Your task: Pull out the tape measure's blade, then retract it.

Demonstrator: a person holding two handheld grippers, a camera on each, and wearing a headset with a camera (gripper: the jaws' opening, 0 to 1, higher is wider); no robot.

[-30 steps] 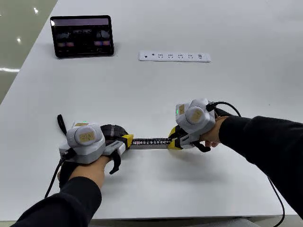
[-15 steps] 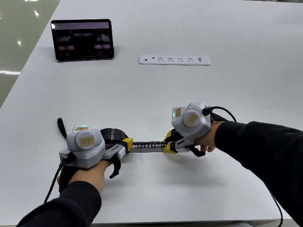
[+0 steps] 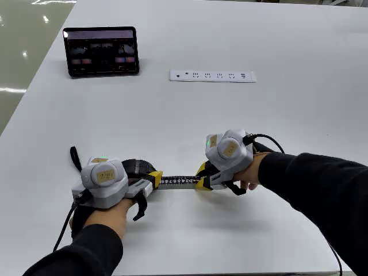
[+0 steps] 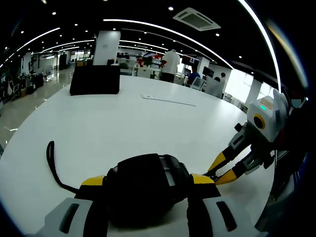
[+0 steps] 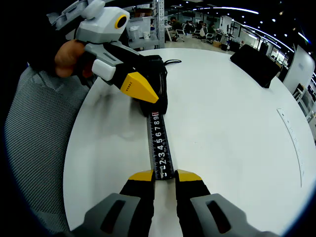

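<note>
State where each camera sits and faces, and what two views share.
Head view: on headset, looking down at table; both sleeves, left tool, right tool show.
Left gripper view: on left tool, facing across tape measure toward right tool.
Right gripper view: on right tool, facing along blade toward left tool.
All share the tape measure.

Probably an open-plan office: ceiling light strips [image 4: 140,20], desk rows [image 5: 197,30], standing people [image 4: 171,61]

Your tape measure [image 4: 143,187] is black, its blade [image 5: 160,148] black with white numerals. Your left gripper [image 3: 150,176] and right gripper [image 3: 200,178] are pale grey, with yellow-tipped black fingers [image 5: 141,176]. The worktop [image 3: 230,34] is white.
</note>
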